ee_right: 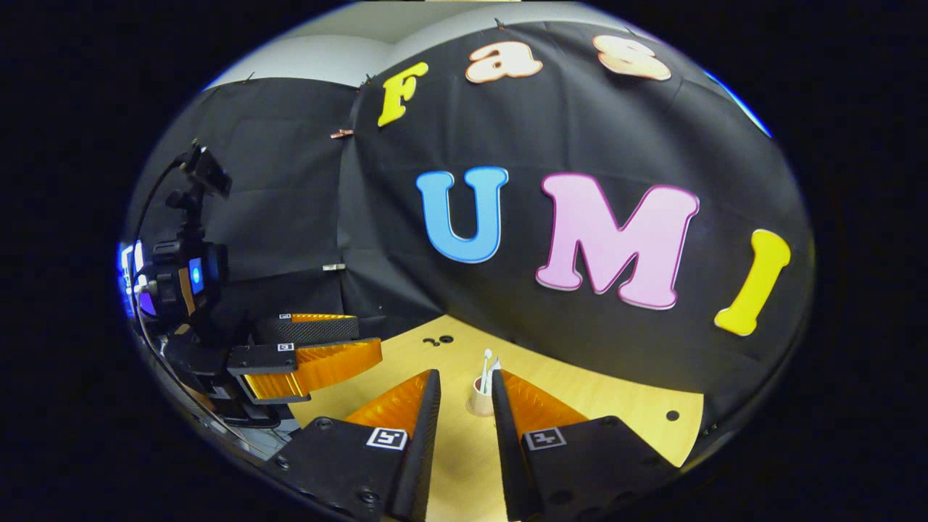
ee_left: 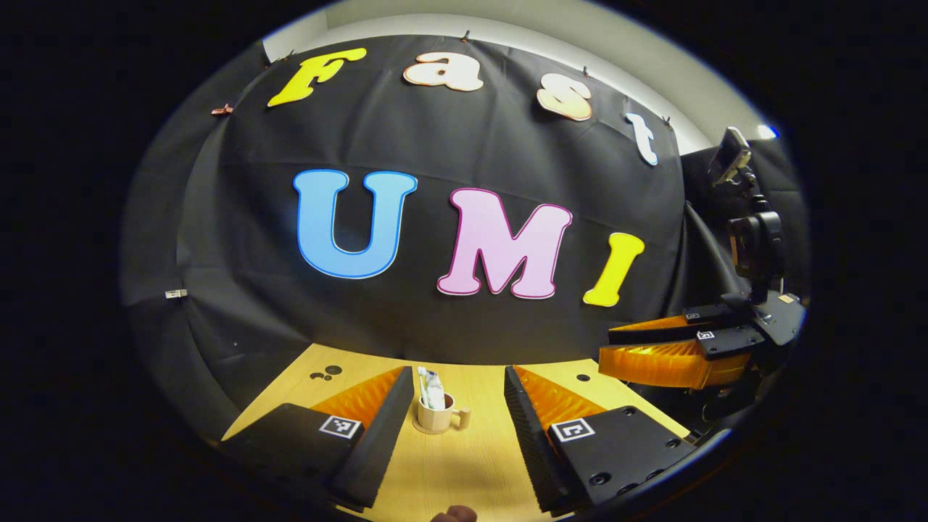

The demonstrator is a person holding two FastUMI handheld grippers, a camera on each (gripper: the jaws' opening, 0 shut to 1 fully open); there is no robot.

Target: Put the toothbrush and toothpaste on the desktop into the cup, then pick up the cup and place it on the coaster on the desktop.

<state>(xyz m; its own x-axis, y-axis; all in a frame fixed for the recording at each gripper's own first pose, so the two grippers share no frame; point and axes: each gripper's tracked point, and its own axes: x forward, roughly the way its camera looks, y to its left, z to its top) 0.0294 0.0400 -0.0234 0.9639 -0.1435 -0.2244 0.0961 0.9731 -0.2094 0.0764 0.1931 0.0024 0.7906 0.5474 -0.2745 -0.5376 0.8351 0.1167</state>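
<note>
A cream cup [ee_left: 435, 419] with its handle to the right stands upright on the wooden desktop [ee_left: 471, 471]. A white toothpaste tube [ee_left: 433, 389] sticks out of it. My left gripper [ee_left: 458, 372] is open, its fingers wide apart, and the cup stands just beyond and between them, untouched. In the right gripper view the cup [ee_right: 478, 400] holds a white toothbrush [ee_right: 486, 365] beside the tube [ee_right: 494, 368]. My right gripper [ee_right: 466, 374] is open with a narrower gap, and the cup stands past its tips. Each gripper also appears from the side: right gripper [ee_left: 670, 348], left gripper [ee_right: 319, 355].
The black cloth wall rises right behind the cup. Small dark holes mark the desktop [ee_left: 326, 373] [ee_right: 673, 415]. A small brownish rounded thing [ee_left: 453, 515] shows at the near edge; I cannot tell what it is. The desktop's right edge [ee_right: 689, 442] lies close.
</note>
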